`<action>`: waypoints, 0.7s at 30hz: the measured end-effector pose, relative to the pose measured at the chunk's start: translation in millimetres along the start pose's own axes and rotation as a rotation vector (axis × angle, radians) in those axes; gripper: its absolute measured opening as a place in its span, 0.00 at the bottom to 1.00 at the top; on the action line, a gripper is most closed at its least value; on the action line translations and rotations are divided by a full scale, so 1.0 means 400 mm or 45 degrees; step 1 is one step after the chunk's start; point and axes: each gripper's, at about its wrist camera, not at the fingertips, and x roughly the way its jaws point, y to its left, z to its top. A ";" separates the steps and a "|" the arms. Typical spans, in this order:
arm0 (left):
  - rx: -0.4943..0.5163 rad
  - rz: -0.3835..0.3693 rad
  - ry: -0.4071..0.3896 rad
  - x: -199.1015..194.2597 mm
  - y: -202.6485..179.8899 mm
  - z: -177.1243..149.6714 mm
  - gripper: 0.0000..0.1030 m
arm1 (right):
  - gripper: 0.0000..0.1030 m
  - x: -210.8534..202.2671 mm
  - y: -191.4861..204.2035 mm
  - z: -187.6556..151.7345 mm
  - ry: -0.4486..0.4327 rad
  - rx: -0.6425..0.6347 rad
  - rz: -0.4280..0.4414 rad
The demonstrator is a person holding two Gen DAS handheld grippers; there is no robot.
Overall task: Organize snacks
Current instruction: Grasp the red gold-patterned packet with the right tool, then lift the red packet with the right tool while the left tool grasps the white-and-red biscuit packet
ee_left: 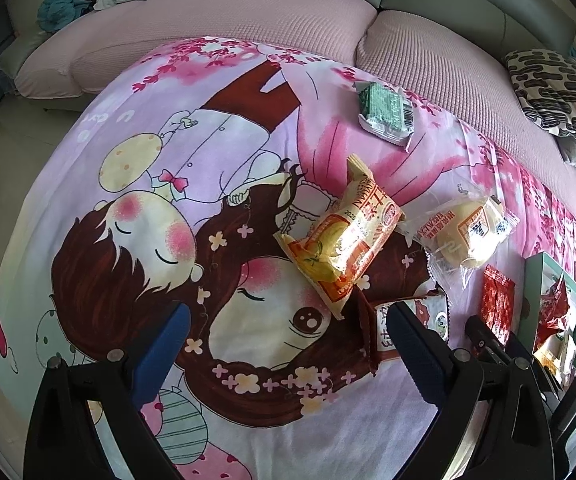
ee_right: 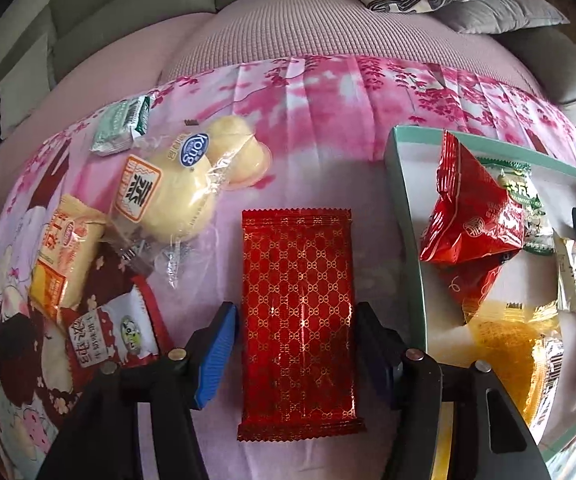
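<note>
Right tongs: I have them straddling the red foil packet, blue pads close on either long edge, a sliver of gap visible each side; not clamped as far as I can see.
Left tongs: spread wide, empty, hanging over the printed cloth.
Red foil packet: flat, rectangular, crimped ends, glossy with a gold lattice print; lies on the cloth just left of the box.
Box: shallow, mint-green rim, pale floor; already holds a puffy red bag, a green-white sachet and an orange-wrapped item.
Loose snacks: clear-wrapped pale bun, yellow-orange pouch, small green pack, red-white sachet.
Cloth: soft, thin, wrinkles near the sofa edge.
Risk, slip: I judge the slick foil may squirt out of the pads if I pinch only the edges.
Risk, snag: lowering further could gather cloth with the packet.
Risk, placement: the box is crowded; the packet may perch on the red bag and slide over the rim.
</note>
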 end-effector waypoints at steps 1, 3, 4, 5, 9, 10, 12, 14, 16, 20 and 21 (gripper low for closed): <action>0.004 -0.002 -0.002 -0.001 -0.001 0.001 0.96 | 0.57 -0.001 0.002 -0.001 -0.006 -0.008 -0.012; 0.016 -0.006 -0.008 -0.003 -0.007 0.002 0.96 | 0.55 -0.001 0.006 -0.004 -0.015 -0.019 -0.020; 0.026 -0.007 -0.012 -0.005 -0.011 0.003 0.96 | 0.52 -0.002 0.005 -0.005 -0.020 -0.017 -0.020; 0.037 -0.009 -0.016 -0.006 -0.016 0.004 0.96 | 0.50 -0.004 0.001 -0.010 -0.023 -0.010 -0.015; 0.087 -0.008 -0.025 -0.004 -0.041 0.010 0.96 | 0.47 -0.019 -0.021 -0.020 -0.011 -0.001 0.009; 0.098 -0.008 -0.023 -0.001 -0.046 0.011 0.96 | 0.47 -0.026 -0.027 -0.029 -0.005 0.003 0.014; 0.120 -0.009 -0.014 0.006 -0.060 0.012 0.96 | 0.46 -0.033 -0.033 -0.038 0.006 0.009 0.027; 0.126 -0.003 -0.013 0.011 -0.068 0.013 0.96 | 0.46 -0.043 -0.042 -0.049 0.018 0.025 0.048; 0.122 0.001 -0.016 0.016 -0.072 0.015 0.96 | 0.46 -0.051 -0.049 -0.062 0.030 0.041 0.065; 0.060 0.042 -0.012 0.042 -0.055 0.027 0.96 | 0.46 -0.071 -0.055 -0.108 0.048 0.048 0.089; 0.050 0.056 -0.013 0.047 -0.050 0.030 0.96 | 0.46 -0.074 -0.056 -0.116 0.053 0.047 0.095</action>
